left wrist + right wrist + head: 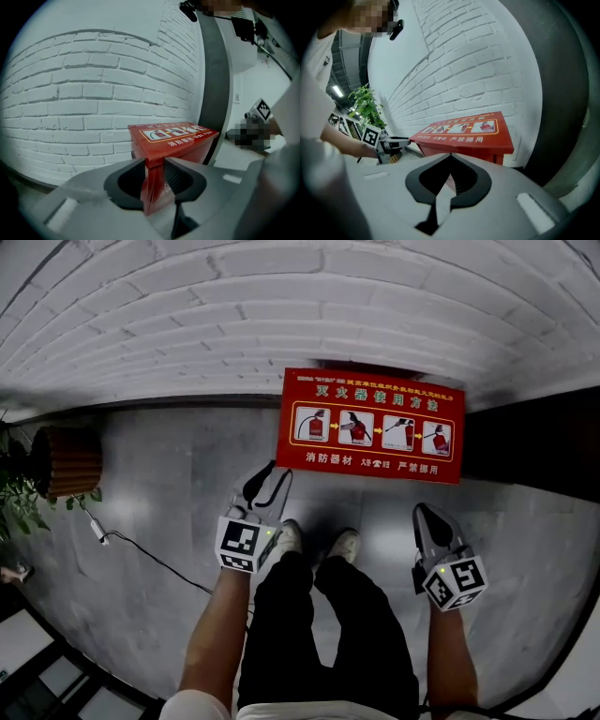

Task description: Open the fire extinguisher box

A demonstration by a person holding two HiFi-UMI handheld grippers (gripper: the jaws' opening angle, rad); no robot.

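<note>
Fire extinguisher box (373, 425): red, closed (pictogram label on lid), beyond both jaws.
Left gripper (154, 163): jaws apart.
Right gripper (450, 155): jaws closed.

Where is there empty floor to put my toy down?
The widest bare floor lies between the plant pot and the red box, below the brick wall. A smaller patch lies right of the right gripper. It is crowded in front of the box: both shoes and the left gripper. A cable crosses the floor beside the pot.
</note>
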